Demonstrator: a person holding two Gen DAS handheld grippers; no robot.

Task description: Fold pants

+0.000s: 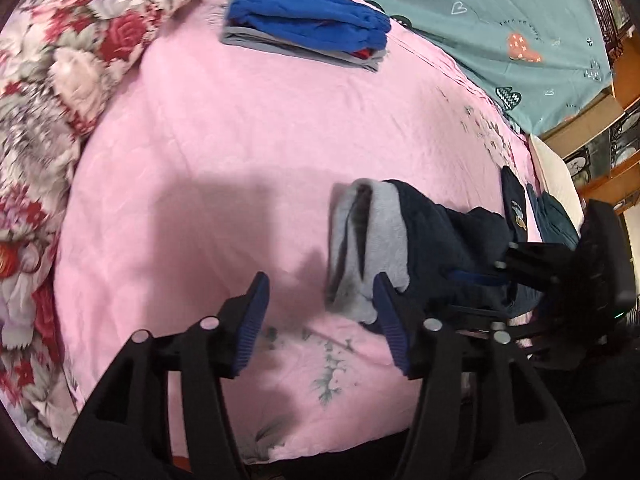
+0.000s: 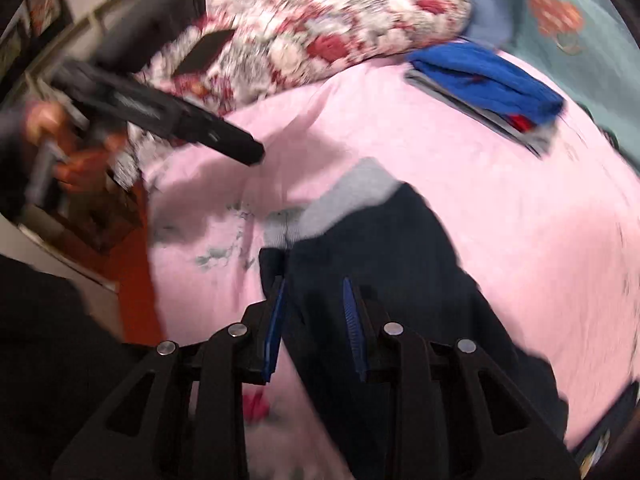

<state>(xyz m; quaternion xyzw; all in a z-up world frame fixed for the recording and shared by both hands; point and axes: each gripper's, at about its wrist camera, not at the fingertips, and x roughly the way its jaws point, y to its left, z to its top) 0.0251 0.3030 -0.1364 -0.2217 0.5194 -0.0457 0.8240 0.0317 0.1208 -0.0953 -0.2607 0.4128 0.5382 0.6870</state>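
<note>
Clearly the dark navy pants are soft, thick, fleecy stuff: they slump in rolls on the pink bedsheet and show a pale grey lining where the near end has turned back. They look light enough for one tool to lift, limp rather than stiff, and likely to sag and unfold if taken by a single layer. My judgement is that the best hold is at an edge where the layers stack, the grey-lined end or the opposite end, pinching all the thicknesses together so the fold travels as one.

The right tool sits over the dark cloth with navy fabric lying between its blue pads; the pads stand partway apart, and the view is too blurred to say whether they actually pinch the cloth. The left tool stands wide and holds nothing, one pad just beside the grey end of the pants, the other over bare sheet.

Beyond the pants, well apart on the same sheet, lies a stack of folded clothes topped in bright blue. A floral quilt is heaped to the far side of the pants from the right tool.
</note>
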